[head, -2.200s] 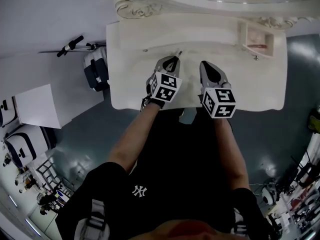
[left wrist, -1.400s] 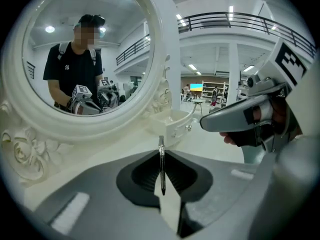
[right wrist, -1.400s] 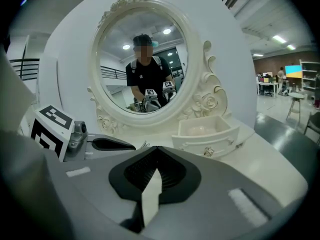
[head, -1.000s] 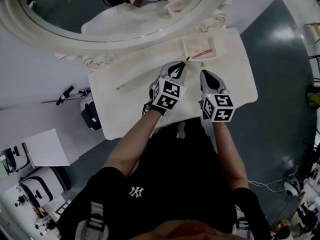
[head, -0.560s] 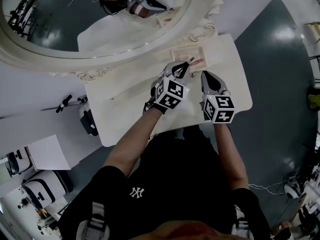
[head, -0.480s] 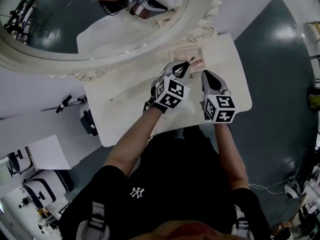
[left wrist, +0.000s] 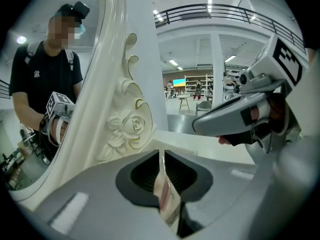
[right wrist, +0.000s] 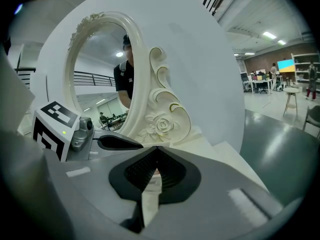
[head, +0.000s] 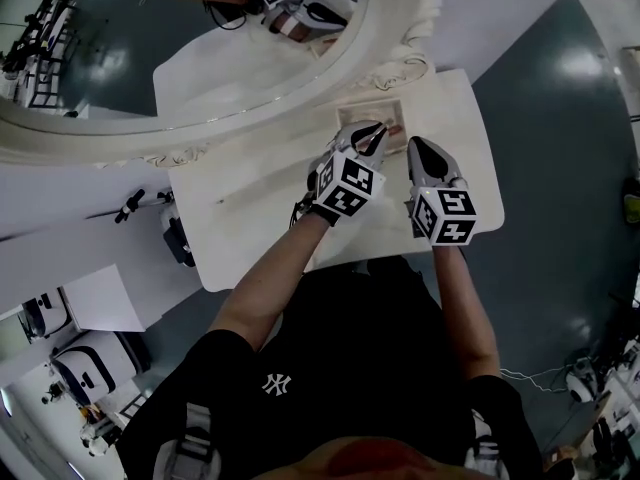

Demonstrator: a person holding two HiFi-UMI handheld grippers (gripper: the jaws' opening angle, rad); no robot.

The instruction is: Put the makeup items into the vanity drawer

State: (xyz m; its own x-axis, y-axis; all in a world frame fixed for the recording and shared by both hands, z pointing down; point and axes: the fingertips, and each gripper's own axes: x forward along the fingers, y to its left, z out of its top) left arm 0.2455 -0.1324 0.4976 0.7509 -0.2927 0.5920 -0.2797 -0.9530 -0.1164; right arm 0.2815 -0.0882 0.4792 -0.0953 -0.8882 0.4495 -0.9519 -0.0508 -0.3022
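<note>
A small open drawer with a pinkish inside sits at the back right of the cream vanity top, under the mirror frame. My left gripper reaches over its near edge. It is shut on a thin makeup stick that pokes out past the closed jaws. My right gripper hovers just right of the drawer, shut, with nothing seen between its jaws. In the left gripper view the right gripper shows at the right side.
A large oval mirror with a carved cream frame stands along the back of the vanity and reflects the person and the grippers. Dark cases and a white box stand on the floor to the left.
Both grippers have moved across the vanity top toward the open drawer at its back right. The left gripper's tip with the stick now lies over the drawer's near edge.
</note>
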